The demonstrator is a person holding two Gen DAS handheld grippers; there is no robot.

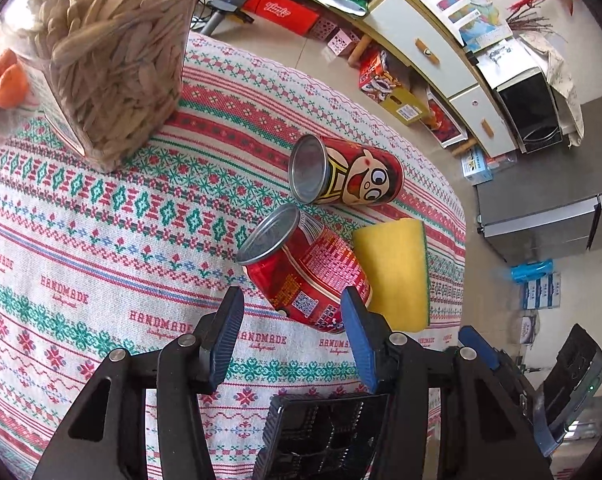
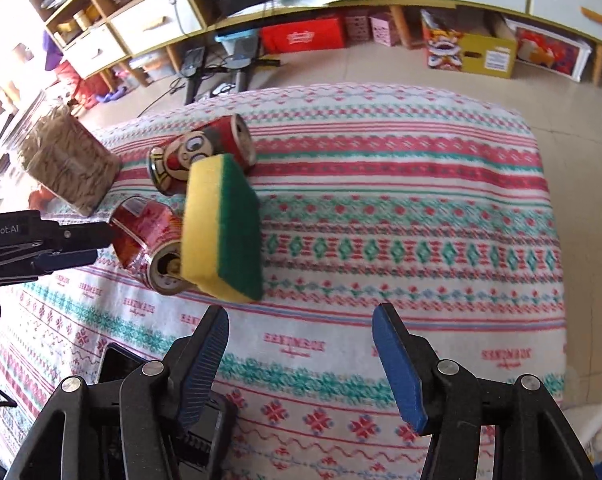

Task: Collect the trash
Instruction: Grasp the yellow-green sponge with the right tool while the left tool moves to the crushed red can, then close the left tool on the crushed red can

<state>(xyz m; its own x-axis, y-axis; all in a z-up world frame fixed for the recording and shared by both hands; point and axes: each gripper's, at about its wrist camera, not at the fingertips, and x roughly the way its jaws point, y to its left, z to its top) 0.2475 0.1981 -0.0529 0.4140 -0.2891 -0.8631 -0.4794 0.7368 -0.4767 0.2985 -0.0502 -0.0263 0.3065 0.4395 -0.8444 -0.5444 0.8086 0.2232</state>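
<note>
Left wrist view: the left gripper (image 1: 292, 322) stood open and empty, just short of the near can (image 1: 305, 270), a smooth red metal cylinder lying on its side on the woven patterned cloth of the desk (image 1: 101, 248), long axis running from its rim at far left towards the gripper's right finger. A second can (image 1: 347, 170) lay beyond it, a soft yellow sponge (image 1: 395, 270) at its right, and a clear jar of seeds (image 1: 101, 52) at far left.

Right wrist view: the right gripper (image 2: 301, 354) was open and empty; the sponge (image 2: 221, 226), yellow foam with a rough green face, stood tilted against the near can (image 2: 149, 240). The left gripper (image 2: 81, 246) was nearer both cans.
</note>
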